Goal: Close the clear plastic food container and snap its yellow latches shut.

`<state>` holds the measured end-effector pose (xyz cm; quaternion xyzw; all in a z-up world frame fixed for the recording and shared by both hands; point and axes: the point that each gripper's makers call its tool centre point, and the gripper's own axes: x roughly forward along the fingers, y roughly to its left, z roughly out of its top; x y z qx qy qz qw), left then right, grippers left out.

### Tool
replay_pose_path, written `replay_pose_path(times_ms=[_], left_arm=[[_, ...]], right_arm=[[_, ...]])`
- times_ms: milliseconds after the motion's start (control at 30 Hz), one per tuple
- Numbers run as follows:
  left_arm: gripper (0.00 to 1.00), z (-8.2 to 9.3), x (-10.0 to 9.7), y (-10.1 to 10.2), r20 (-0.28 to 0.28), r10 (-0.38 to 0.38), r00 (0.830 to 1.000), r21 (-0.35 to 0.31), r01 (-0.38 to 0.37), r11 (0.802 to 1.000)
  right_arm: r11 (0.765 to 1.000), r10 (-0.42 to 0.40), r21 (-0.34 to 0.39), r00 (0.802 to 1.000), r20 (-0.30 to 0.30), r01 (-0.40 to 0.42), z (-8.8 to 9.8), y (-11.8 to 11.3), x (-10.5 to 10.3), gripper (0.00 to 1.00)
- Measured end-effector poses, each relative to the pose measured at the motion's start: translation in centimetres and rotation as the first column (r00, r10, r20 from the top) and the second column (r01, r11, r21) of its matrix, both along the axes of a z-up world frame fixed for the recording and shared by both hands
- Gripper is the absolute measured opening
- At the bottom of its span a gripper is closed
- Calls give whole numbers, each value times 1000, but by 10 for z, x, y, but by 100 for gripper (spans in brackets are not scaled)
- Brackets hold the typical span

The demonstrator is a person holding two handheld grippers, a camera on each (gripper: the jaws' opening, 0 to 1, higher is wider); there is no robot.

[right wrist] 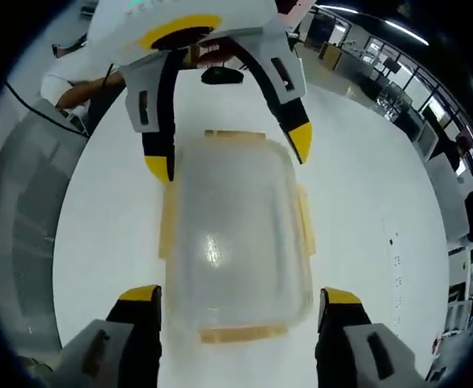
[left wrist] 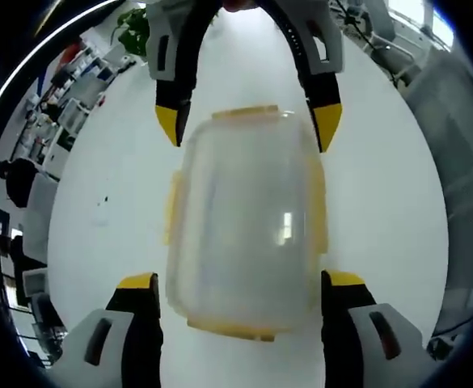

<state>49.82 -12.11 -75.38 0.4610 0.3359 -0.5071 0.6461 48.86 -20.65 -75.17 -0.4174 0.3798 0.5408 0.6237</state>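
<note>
Clear rectangular plastic food container [left wrist: 244, 222] mid white worktop [left wrist: 107, 210] — light, slippery; both claws spread — press yellow latches [left wrist: 174, 208].

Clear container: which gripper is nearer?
Neither clearly: left gripper and right gripper straddle opposite ends of the container, jaws open, about equally close.

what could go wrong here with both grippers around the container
Both grippers, left and right, stand open astride opposite ends of the clear container on the smooth white table. Pressing one end's yellow latch could slide or tip the container. The facing jaws could also collide.
</note>
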Motion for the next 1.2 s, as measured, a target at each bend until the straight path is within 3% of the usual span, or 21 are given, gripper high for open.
replay_pose_path(times_ms=[367,1200], left_arm=[[80,6,-3,5,12,42,999,-19,-41,999],[79,17,-24,17,12,137,990,-84,-135,987]], right_arm=[[1000,-23,-9,1000,11,23,5,-20,-1,79],[995,-91,30,996,4,91,6,-40,-38,75]])
